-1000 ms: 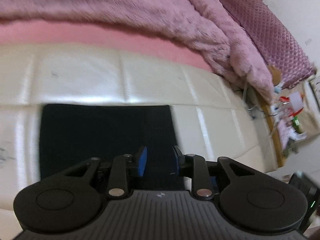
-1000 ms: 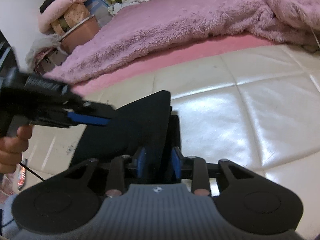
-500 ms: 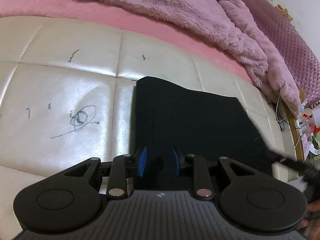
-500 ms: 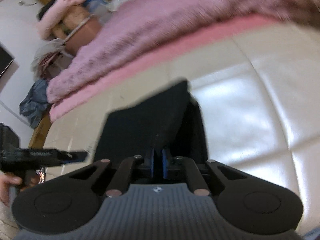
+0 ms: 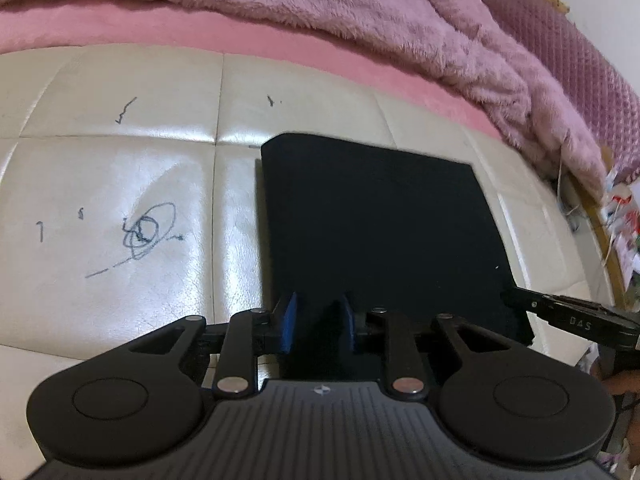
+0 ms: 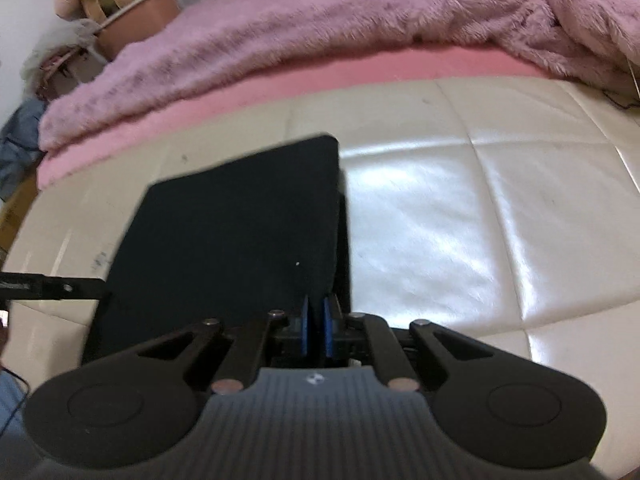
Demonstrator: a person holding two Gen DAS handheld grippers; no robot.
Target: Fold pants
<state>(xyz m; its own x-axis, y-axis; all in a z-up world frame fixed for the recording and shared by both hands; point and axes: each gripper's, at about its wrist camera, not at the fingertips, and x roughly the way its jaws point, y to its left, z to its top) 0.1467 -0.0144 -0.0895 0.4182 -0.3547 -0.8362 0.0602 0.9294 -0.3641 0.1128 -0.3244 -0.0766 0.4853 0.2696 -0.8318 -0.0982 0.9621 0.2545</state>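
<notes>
**Pants nearly folded, both claws on the near edge**

The big stuff first: a cream padded bench (image 5: 120, 184) makes the work surface, with a fuzzy pink blanket (image 6: 320, 28) heaped behind it, so the only flat room is that front strip. That's where the black pants (image 5: 372, 216) lie, already down to a tidy rectangle, so I'd guess the folding is close to done.

The right claw (image 6: 316, 332) sits at the near right corner with its blue pads almost together and dark cloth between them, so it looks pinched on the pants, probably to carry or square up that edge. The left claw (image 5: 316, 326) is over the near left part with a moderate gap; black cloth shows between the pads, but I can't tell if it's actually gripping.

Hard to make out: how many layers are stacked, since the black swallows all detail, though a lower layer peeks out on both side edges. The near hem is hidden behind both claw bodies. There's pen scribble (image 5: 148, 232) on the bench too.
</notes>
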